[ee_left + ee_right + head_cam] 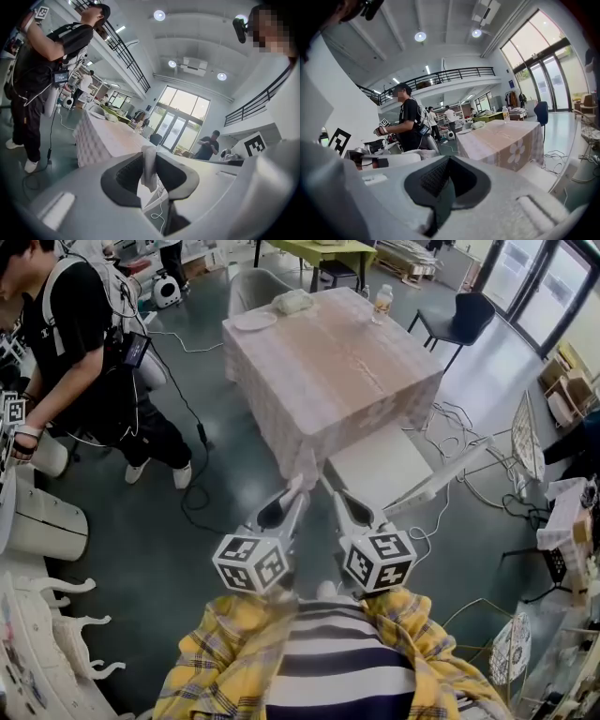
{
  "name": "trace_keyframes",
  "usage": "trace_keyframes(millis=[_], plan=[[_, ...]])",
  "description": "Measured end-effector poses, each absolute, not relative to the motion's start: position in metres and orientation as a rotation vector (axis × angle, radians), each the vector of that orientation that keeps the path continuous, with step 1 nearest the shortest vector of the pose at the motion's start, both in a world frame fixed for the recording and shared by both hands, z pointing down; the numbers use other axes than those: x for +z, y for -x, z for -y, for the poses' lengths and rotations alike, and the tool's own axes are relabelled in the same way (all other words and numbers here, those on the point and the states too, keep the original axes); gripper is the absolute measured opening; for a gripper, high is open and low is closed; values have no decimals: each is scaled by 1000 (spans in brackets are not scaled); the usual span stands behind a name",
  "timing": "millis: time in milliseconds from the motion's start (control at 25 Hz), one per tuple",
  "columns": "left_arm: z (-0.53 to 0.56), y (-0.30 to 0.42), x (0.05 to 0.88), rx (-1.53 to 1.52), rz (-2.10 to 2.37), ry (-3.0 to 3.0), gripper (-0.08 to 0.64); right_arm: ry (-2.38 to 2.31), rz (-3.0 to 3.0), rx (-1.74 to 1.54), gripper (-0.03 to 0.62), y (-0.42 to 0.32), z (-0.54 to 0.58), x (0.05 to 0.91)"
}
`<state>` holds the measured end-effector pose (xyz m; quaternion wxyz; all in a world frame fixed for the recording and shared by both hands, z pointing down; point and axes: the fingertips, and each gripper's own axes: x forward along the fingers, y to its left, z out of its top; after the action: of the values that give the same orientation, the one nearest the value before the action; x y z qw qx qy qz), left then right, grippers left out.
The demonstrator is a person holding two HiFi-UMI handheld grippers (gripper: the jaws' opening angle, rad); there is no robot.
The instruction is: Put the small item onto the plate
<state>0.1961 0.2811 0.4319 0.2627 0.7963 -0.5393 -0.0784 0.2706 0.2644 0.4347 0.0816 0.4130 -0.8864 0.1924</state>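
My left gripper (296,489) is clamped on a narrow pale strip (148,165). The strip stands upright between the dark ribbed pads, pokes above them and looks rumpled along its lower edge. It is too thin and washed out for me to tell what it is made of, or whether it is the small item. From the head view it is only a white fleck at the jaw tips.

My right gripper (330,491) has its jaws together with nothing between the pads.

The table (328,371) stands at 12 o'clock, well apart from both grippers, under a pinkish checked cloth with a daisy print on its side. The round white plate (255,322) sits at its 11 o'clock corner. Just beside it, toward 12, lies a soft pale lump (292,302), too small to make out. A clear bottle (382,302) stands upright at 1 o'clock.

My striped shirt and yellow plaid sleeves hide the floor beneath me. A person in black (84,343) at 10 o'clock is cut off by the frame.
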Motion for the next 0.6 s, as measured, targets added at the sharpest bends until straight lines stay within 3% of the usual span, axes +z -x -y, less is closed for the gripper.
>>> trace_keyframes(millis=[600], plan=[[-283, -128, 443, -244, 1460, -2121, 84, -1311, 2591, 586, 1, -211, -257, 450]])
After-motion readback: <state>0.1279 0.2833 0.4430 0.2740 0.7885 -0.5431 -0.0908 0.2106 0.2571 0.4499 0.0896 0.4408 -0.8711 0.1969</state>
